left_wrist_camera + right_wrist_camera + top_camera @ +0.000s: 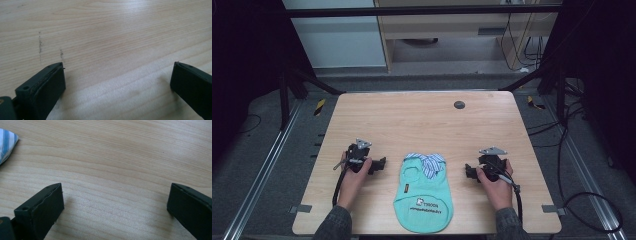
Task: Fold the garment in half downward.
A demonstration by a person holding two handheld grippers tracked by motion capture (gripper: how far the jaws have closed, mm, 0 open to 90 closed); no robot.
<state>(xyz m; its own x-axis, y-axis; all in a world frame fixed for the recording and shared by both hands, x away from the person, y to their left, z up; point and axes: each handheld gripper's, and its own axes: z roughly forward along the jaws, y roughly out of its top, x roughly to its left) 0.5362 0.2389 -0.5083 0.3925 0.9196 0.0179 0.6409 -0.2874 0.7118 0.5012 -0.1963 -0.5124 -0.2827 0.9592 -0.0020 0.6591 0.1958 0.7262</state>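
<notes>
Nearest the cam, the mint-green pet shirt [423,200] lay flat at the table's [422,120] front edge, centre, striped collar [428,162] at the far end. L to R: left gripper [381,164] sat just left of it, jaws spread, nothing between; right gripper [468,172] just right of it, jaws spread too, collar corner [6,143] near. Fabric looked light, soft, floppy, prob. non-slip; best pinched at shoulders or hem corners.

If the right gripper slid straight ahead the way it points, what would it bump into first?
Probably the mint green shirt. The right gripper points left across the table toward it, jaws open, with bare wood between. Its own view shows the striped collar off to one side, so it might only clip it.
</notes>
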